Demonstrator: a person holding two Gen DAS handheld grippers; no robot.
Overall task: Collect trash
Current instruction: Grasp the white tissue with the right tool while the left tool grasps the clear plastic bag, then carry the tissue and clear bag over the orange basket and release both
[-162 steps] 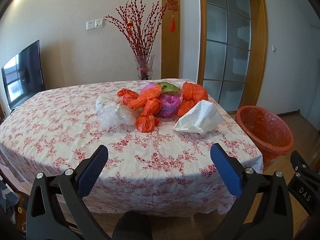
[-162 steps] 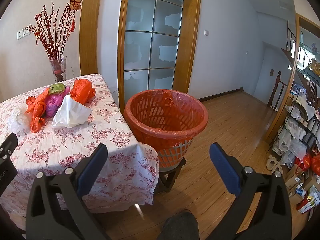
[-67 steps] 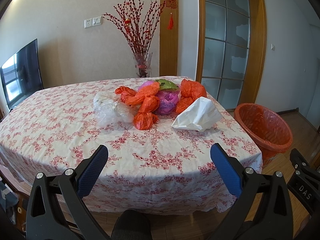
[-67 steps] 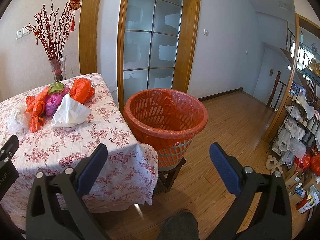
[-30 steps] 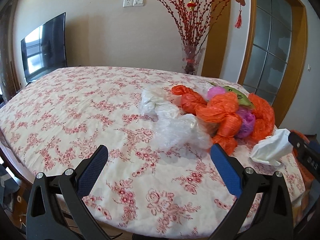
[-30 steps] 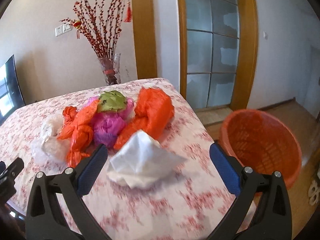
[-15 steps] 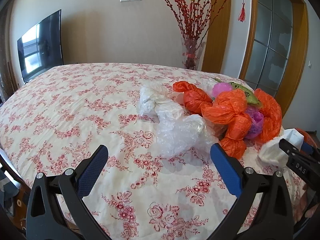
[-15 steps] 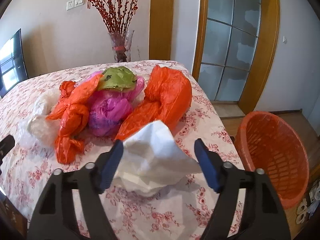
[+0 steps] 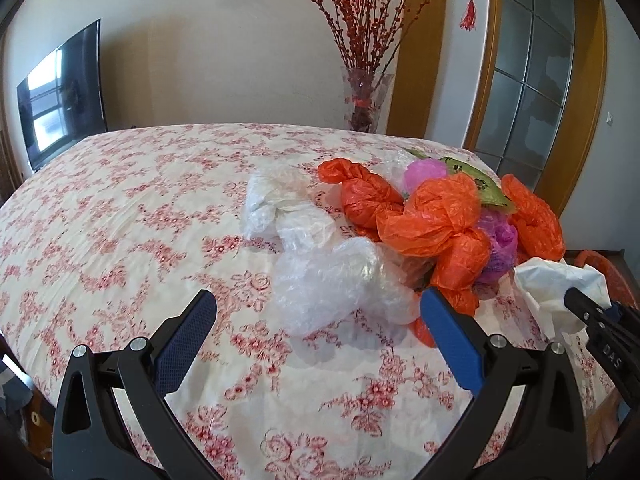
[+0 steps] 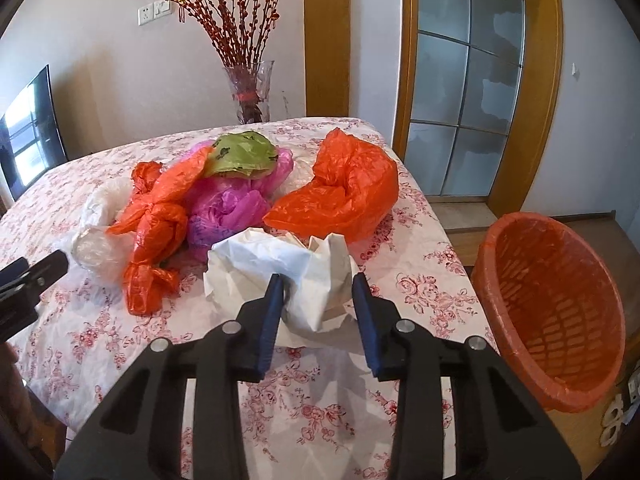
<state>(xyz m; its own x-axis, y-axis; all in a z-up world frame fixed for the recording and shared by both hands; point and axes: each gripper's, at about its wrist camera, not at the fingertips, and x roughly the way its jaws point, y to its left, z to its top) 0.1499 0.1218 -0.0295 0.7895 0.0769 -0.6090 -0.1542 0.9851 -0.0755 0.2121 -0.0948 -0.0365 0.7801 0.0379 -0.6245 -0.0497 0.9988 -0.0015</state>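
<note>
The orange basket (image 10: pixel 554 308) is cut off at the right wrist view's edge, its base hidden.

The letters "DAS" stand on the right hand-held gripper (image 9: pixel 600 320).

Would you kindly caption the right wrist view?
Right gripper closing around crumpled white plastic bag beside orange mesh basket.

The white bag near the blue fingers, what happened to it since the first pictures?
Both grippers moved in over the table. The right gripper narrowed its fingers around the crumpled white bag, which bunched up between them. The left gripper stayed wide open near the clear plastic bag. The orange bin stayed put.
</note>
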